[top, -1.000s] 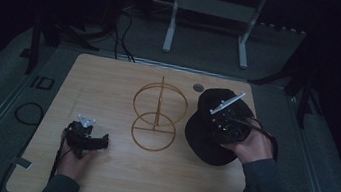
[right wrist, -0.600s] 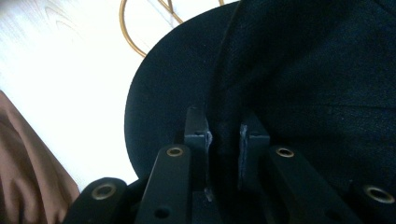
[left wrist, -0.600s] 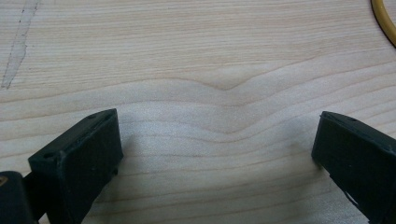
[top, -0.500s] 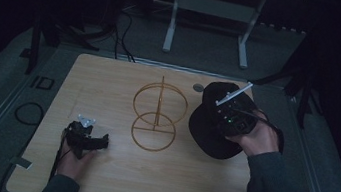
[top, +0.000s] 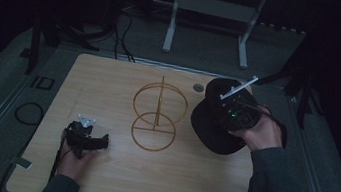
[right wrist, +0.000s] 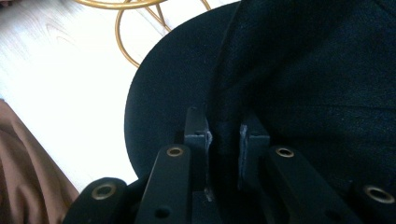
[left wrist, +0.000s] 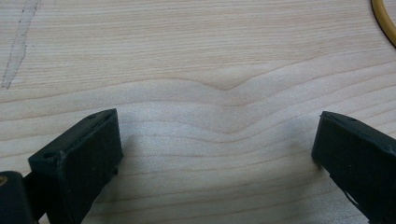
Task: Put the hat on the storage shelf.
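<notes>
Lifting off the table (top: 96,176) near its right edge, the black cap (top: 211,132) now sits higher and farther back than a second ago, beside the gold wire stand (top: 157,117): pickup judged underway. Its dark matte fabric folds where the right gripper (right wrist: 223,135) pinches it. The left gripper (left wrist: 215,154), spread, rests near the front-left corner.

Black cap (right wrist: 299,70) in hand-held gripper (right wrist: 223,135)
</notes>
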`<act>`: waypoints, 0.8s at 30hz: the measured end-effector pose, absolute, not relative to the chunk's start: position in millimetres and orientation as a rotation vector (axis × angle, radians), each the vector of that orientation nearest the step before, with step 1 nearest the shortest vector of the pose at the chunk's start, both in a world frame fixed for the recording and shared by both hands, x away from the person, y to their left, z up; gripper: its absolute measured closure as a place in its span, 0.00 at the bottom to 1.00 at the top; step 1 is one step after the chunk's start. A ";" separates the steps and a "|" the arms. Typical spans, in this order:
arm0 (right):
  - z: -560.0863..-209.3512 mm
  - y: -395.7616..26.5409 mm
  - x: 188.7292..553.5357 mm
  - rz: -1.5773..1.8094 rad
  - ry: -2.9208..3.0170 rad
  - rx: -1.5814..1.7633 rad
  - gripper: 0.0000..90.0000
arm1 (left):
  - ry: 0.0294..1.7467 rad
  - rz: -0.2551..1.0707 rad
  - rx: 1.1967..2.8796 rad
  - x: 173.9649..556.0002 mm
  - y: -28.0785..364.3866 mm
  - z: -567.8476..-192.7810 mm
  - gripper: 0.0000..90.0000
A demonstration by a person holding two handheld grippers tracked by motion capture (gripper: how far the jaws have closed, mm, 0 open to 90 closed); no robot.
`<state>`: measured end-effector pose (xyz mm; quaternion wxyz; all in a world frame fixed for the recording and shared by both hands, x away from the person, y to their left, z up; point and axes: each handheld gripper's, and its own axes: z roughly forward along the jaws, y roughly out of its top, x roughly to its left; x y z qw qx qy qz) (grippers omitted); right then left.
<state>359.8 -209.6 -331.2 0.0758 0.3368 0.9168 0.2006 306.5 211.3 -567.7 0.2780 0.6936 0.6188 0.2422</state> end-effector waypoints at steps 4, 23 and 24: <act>-328.0 -210.2 362.4 0.605 2.748 1.009 0.87 | 1.661 0.650 1.862 306.5 211.3 -567.7 0.01; -312.9 -211.7 372.8 0.614 2.768 0.991 0.87 | 1.660 0.650 1.862 306.5 211.3 -567.6 0.01; -312.7 -211.6 373.4 0.613 2.771 0.987 0.87 | 1.660 0.650 1.862 306.5 211.3 -567.6 0.01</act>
